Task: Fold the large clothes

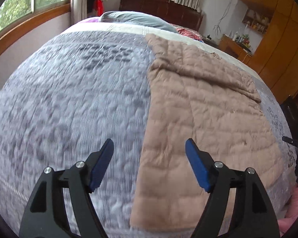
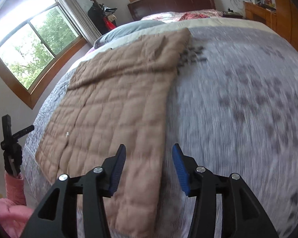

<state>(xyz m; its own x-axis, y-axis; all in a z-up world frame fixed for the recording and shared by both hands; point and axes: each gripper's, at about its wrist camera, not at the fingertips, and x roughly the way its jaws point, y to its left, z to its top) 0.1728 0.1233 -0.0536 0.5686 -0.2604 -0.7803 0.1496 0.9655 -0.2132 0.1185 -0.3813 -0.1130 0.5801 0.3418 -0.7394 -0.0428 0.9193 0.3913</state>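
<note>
A tan quilted garment (image 1: 204,119) lies flat on the bed as a long folded rectangle, its far end creased over. It also shows in the right wrist view (image 2: 113,107). My left gripper (image 1: 149,145) is open and empty, held above the garment's left edge near its near end. My right gripper (image 2: 149,150) is open and empty, held above the garment's right edge. The left gripper's black body (image 2: 10,138) shows at the left of the right wrist view, held by a pink-sleeved arm.
The bed has a grey patterned bedspread (image 1: 69,99) with a grey pillow (image 1: 137,18) and a dark headboard (image 1: 161,5) at the far end. Windows (image 2: 35,45) line one side. A wooden cabinet and desk (image 1: 272,39) stand on the other side.
</note>
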